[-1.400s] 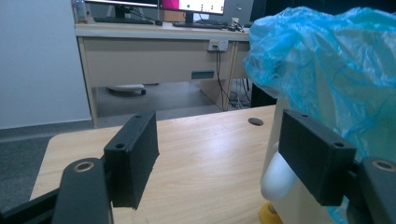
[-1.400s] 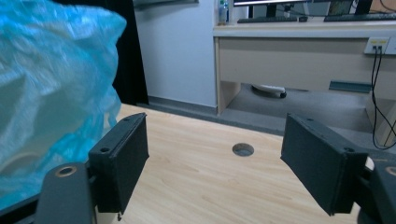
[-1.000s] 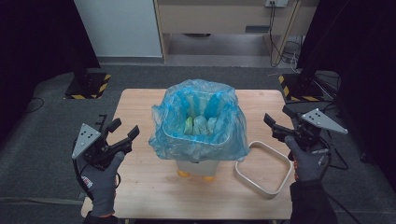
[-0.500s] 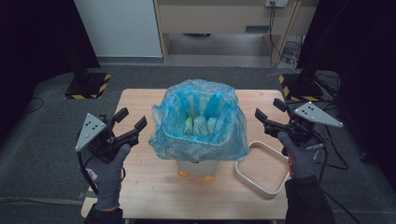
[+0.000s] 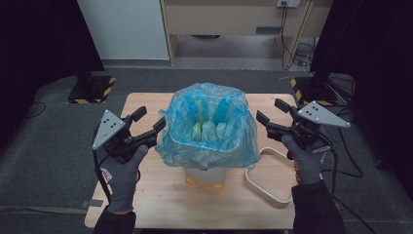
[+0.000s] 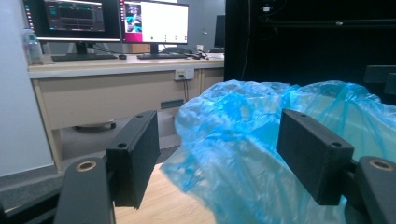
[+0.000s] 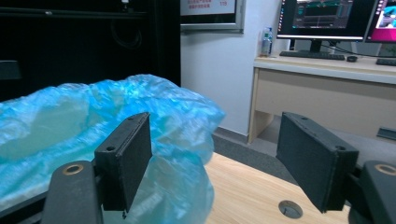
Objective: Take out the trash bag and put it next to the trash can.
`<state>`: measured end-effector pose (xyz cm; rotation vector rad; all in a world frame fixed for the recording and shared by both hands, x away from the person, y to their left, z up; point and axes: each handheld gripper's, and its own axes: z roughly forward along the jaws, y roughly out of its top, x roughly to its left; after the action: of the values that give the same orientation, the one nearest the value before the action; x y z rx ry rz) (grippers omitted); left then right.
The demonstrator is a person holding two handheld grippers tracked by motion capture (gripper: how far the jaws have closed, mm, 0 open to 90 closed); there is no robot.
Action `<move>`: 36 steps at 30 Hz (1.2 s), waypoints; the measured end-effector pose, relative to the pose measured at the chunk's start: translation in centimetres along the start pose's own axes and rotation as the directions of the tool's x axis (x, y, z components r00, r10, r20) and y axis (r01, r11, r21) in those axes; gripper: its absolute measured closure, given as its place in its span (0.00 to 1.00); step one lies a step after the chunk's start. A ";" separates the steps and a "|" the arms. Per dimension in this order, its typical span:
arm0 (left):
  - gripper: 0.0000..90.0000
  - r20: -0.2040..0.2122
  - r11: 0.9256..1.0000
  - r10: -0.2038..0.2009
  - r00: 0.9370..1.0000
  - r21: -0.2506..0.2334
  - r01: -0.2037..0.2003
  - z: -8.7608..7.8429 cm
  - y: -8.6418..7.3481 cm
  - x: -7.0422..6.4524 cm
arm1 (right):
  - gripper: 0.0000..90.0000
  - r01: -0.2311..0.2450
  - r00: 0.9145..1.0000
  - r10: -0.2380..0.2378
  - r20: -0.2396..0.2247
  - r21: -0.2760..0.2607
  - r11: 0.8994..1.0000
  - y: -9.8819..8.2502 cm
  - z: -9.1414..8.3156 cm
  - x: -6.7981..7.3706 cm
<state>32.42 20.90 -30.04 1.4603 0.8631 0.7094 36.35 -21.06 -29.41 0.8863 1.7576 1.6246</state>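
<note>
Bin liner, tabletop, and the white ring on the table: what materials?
Blue liner: thin translucent plastic film; it crinkles, glints, and contents show through. Table: wood or wood-look laminate, matte, pale grain visible. White ring: probably rigid plastic, smooth and uniformly off-white; could be the bin's clamp ring, but I can't tell.

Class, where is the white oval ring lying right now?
In the high view, the white oval ring lies on the table, right of the blue-bagged bin.
</note>
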 end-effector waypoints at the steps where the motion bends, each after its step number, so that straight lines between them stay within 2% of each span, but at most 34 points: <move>1: 0.32 0.002 1.000 0.001 1.000 0.003 -0.001 0.2 0.1 -0.1 | 0.30 0.004 1.000 -0.004 -0.005 0.002 1.000 0.1 0.1 0.1; 8: 0.32 0.018 1.000 0.005 1.000 0.014 -0.005 1.2 0.6 -0.7 | 0.31 0.013 0.999 -0.012 -0.037 0.008 1.000 0.6 0.7 1.0; 9: 0.32 0.022 1.000 0.010 1.000 0.016 -0.011 1.4 0.6 -0.8 | 0.31 0.012 0.999 -0.011 -0.043 0.011 1.000 0.6 0.8 1.1; 10: 0.32 0.038 0.999 0.036 0.999 -0.001 -0.036 1.7 0.7 -0.7 | 0.31 0.009 0.999 -0.009 -0.047 0.016 1.000 0.6 0.9 1.2; 13: 0.33 0.046 0.999 0.041 0.998 0.010 -0.042 2.2 0.8 -0.9 | 0.32 0.012 0.998 -0.011 -0.060 0.021 1.000 0.7 1.2 1.6; 18: 0.33 0.051 0.999 0.035 0.998 0.025 -0.036 3.1 0.8 -1.0 | 0.33 0.024 0.997 -0.022 -0.076 0.028 0.999 0.9 1.7 2.2; 23: 0.34 0.059 0.998 0.031 0.998 0.045 -0.034 4.0 0.5 -1.1 | 0.36 0.013 0.995 -0.009 -0.099 0.035 0.999 0.6 2.3 2.7; 36: 0.39 0.076 0.995 0.029 0.997 0.091 -0.036 5.2 -0.1 -1.1 | 0.44 0.023 0.991 -0.013 -0.133 0.073 0.997 0.1 3.0 3.3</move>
<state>36.18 17.22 -30.47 1.5762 0.8253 0.6419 36.72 -16.66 -29.52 0.8101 1.9216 1.6492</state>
